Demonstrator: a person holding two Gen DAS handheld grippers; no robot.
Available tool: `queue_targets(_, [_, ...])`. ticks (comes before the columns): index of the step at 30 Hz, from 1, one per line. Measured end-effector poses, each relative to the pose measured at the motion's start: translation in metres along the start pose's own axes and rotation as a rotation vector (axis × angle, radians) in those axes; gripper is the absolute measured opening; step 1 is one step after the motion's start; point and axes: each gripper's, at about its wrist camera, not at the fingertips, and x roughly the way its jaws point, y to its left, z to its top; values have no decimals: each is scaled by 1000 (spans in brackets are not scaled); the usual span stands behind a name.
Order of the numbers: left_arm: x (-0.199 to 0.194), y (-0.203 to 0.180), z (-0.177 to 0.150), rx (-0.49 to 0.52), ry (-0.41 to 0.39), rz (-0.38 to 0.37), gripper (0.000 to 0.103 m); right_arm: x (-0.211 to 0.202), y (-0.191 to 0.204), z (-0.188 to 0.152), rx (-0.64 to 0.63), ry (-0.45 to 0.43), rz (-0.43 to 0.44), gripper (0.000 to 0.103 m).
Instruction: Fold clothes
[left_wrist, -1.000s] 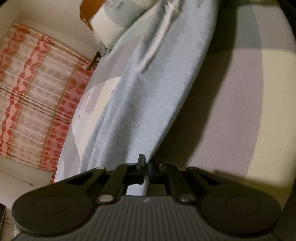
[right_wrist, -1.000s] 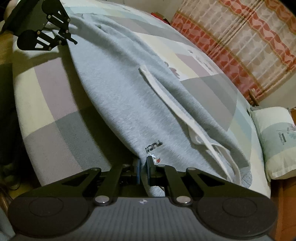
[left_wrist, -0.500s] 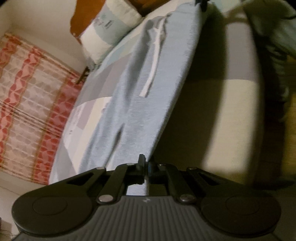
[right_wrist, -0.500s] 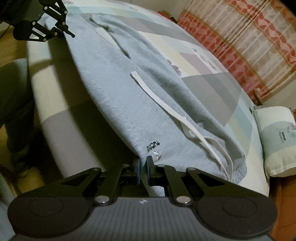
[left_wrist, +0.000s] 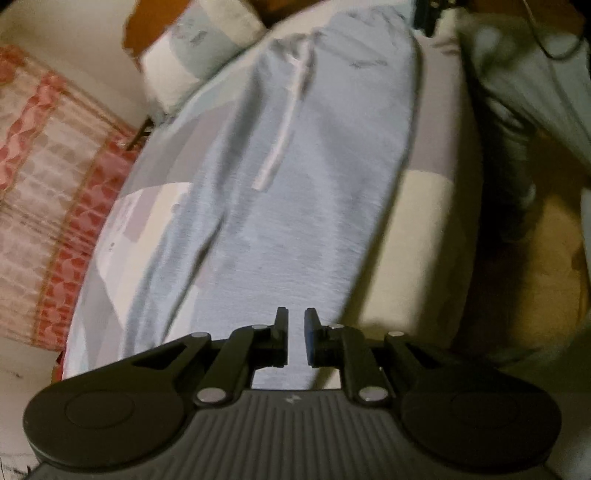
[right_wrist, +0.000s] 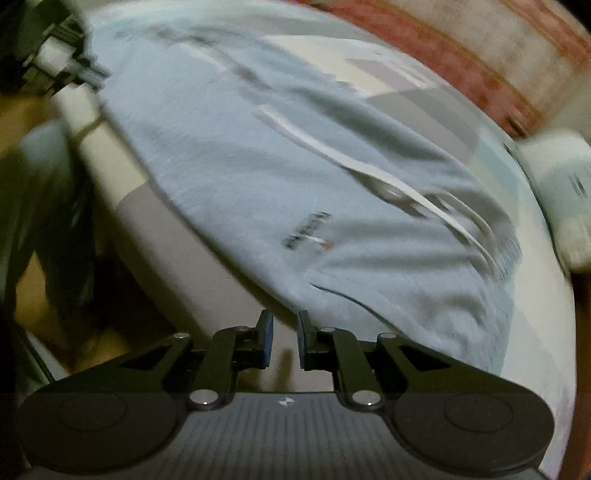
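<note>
Light blue-grey sweatpants lie stretched out along the bed's near side, with a white drawstring across them. My left gripper is open at the leg end, and the cloth shows through the narrow gap between its fingers. In the right wrist view the sweatpants show a small dark logo and the drawstring near the waist. My right gripper is open just off the waist edge, holding nothing. Each gripper appears small and blurred in the other's view: the right gripper and the left gripper.
The bed has a patchwork sheet in cream, lilac and grey. A pillow lies at the head end. A red and white curtain hangs beyond the far side. A person's leg stands by the near edge on the wooden floor.
Both grippers were shut on the sweatpants and are now open. The garment has dropped flat onto the bed, and both grippers have pulled back a little.
</note>
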Motion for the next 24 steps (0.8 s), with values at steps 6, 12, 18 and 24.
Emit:
queue_targets(6, [2,22,21,-180,-46,24,13,-10,-90,-50,628,-87,-2,33])
queue_targets(12, [13,30,49,-341,-113,-19,22,6,-140,-106,1121,-248,127,57])
queue_targets(18, [25,23,71,-465,-176,-75,24,37,-147,-104,1218,-255,97,56])
queue_targets(24, [33,11,83,-494,-175,-106,24,33,-146,-98,1203,-320,18,20])
